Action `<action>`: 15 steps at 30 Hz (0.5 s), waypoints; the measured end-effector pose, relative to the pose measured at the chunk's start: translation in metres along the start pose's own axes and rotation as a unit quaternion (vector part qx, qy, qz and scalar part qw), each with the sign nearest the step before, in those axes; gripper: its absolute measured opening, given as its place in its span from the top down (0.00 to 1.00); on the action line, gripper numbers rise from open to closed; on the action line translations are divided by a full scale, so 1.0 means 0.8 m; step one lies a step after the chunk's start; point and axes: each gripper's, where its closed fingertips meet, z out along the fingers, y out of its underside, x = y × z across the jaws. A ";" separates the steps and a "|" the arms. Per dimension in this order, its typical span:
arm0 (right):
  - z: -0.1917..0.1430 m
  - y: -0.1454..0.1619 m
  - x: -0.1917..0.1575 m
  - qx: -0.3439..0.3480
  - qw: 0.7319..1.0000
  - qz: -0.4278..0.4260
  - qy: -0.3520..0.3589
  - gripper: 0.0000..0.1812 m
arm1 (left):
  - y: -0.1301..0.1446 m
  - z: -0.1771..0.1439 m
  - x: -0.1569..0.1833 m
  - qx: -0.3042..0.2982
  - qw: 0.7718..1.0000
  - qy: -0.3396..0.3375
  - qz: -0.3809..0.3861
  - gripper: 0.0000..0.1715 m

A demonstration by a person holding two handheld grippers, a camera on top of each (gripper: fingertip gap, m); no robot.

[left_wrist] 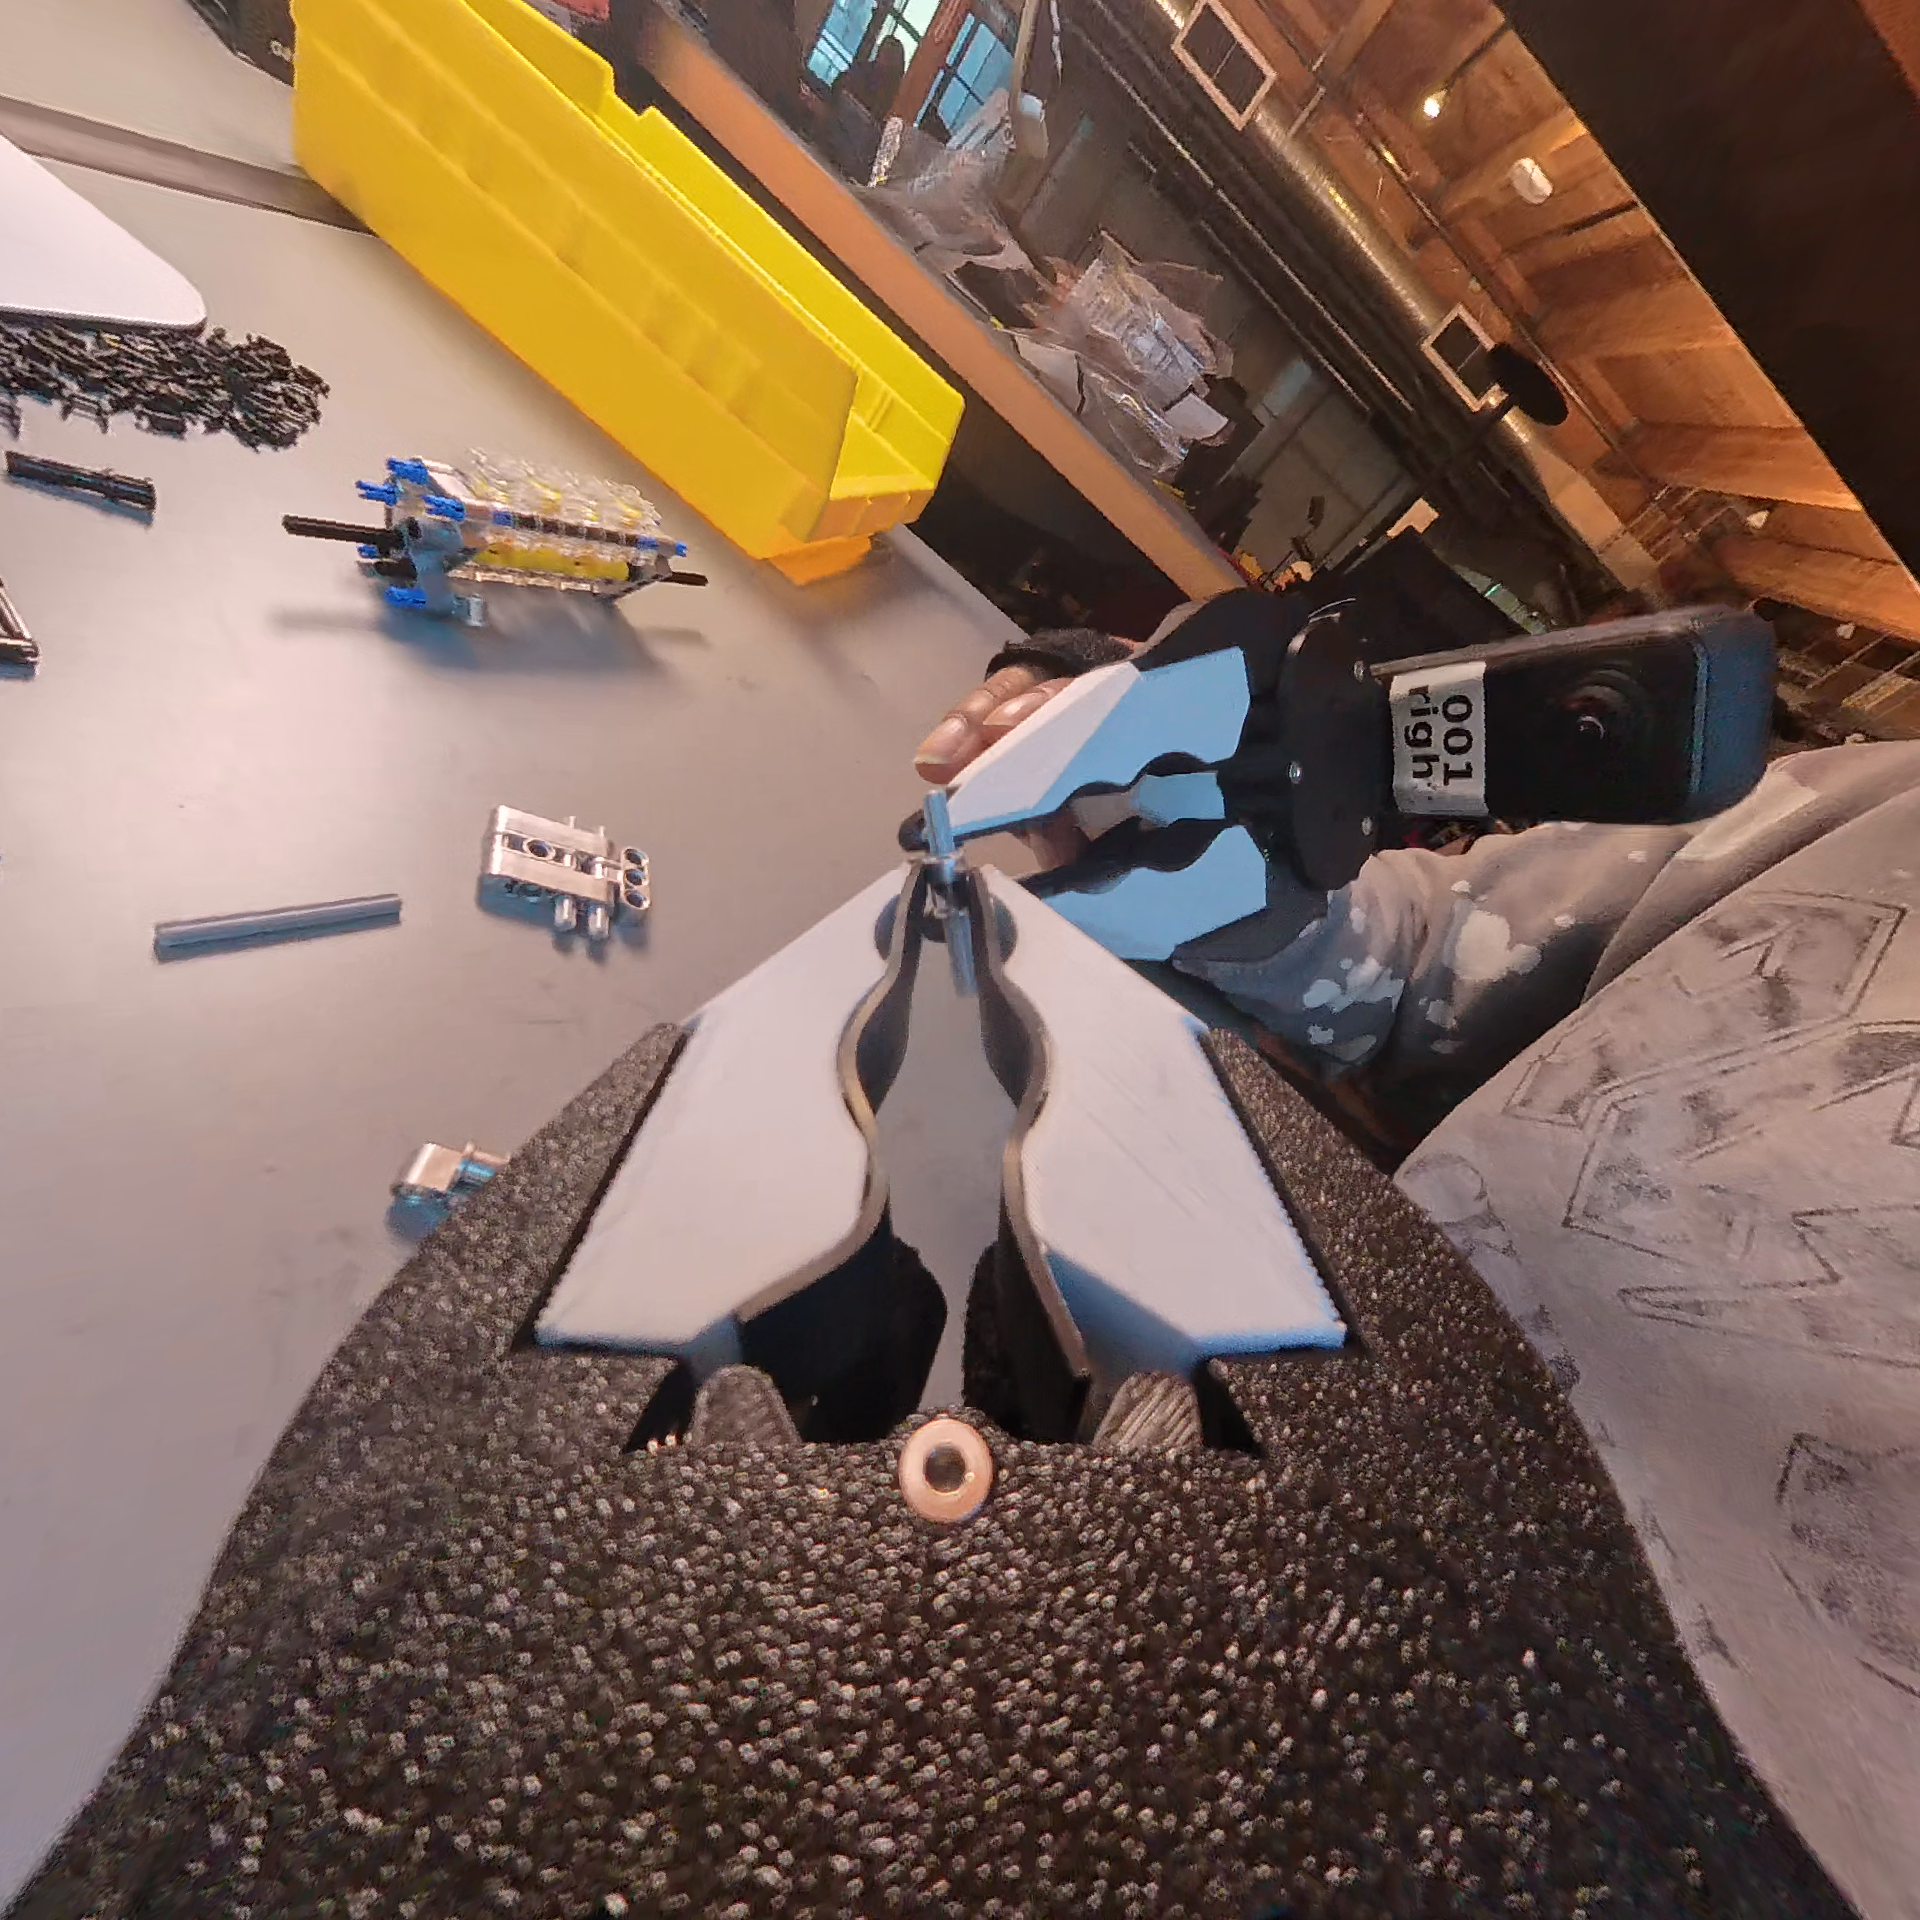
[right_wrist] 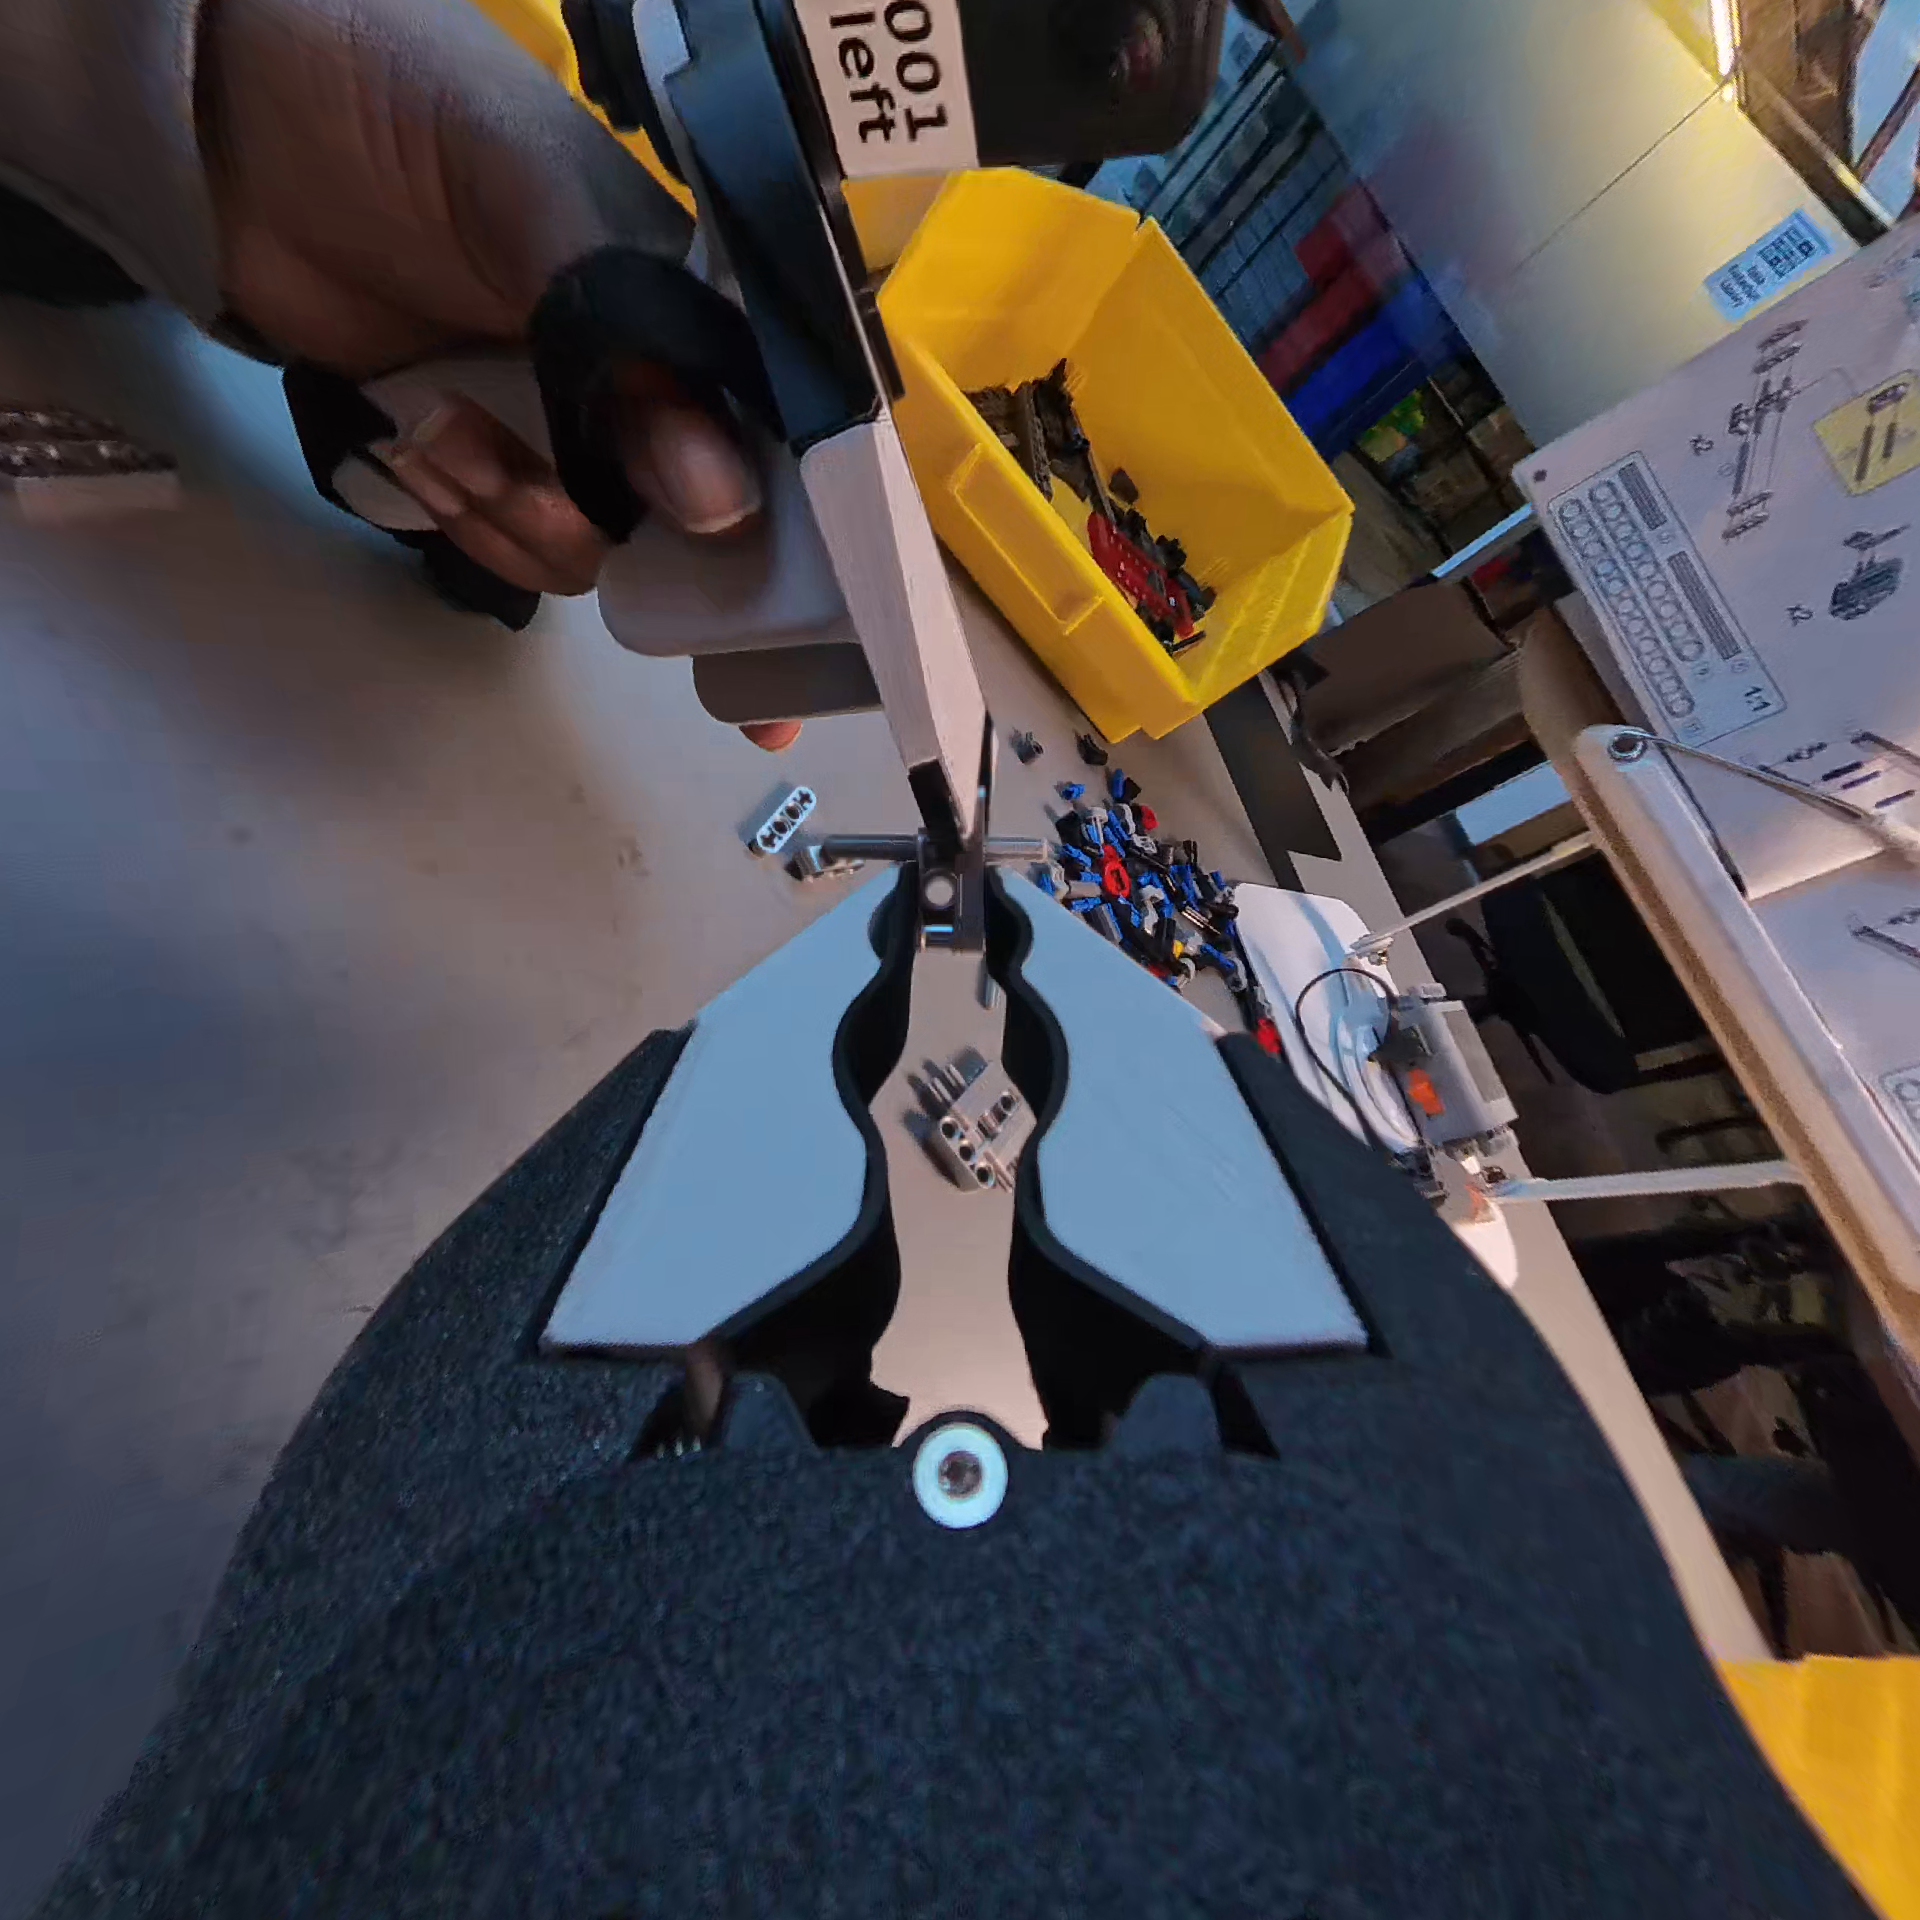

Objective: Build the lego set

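Observation:
My left gripper (left_wrist: 940,888) is shut on a small grey axle (left_wrist: 953,935) that carries a dark connector (right_wrist: 940,899). My right gripper (right_wrist: 945,904) is shut on that connector, with the axle (right_wrist: 868,847) running crosswise through it. The two gripper tips meet at the piece and hold it in the air above the grey table (left_wrist: 260,1039). The right gripper (left_wrist: 940,826) enters the left wrist view from the right. The left gripper (right_wrist: 951,816) enters the right wrist view from above. A hand (right_wrist: 499,416) works each handle.
A yellow bin (left_wrist: 623,291) with parts (right_wrist: 1122,436) stands at the far table edge. On the table lie a clear-and-blue partial build (left_wrist: 509,530), a grey block (left_wrist: 561,862), a grey rod (left_wrist: 275,920), black pins (left_wrist: 156,374) and mixed small parts (right_wrist: 1143,883). An instruction booklet (right_wrist: 1766,468) stands at the right. Less than 4 cm separates the two grippers' tips. Left tips and right tips are each some 11 cm from the grey block (left_wrist: 561,862). The right camera catches it too, in the right wrist view (right_wrist: 991,1120).

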 end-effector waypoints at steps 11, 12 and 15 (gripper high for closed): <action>-0.013 -0.021 0.012 0.070 0.994 0.087 -0.024 0.79 | -0.016 -0.011 0.009 0.045 0.994 0.060 -0.076 0.97; -0.016 -0.022 0.015 0.080 0.991 0.102 -0.030 0.76 | -0.019 -0.014 0.008 0.055 0.992 0.068 -0.090 0.97; -0.019 -0.022 0.020 0.092 0.988 0.120 -0.033 0.73 | -0.026 -0.018 0.007 0.075 0.986 0.084 -0.120 0.97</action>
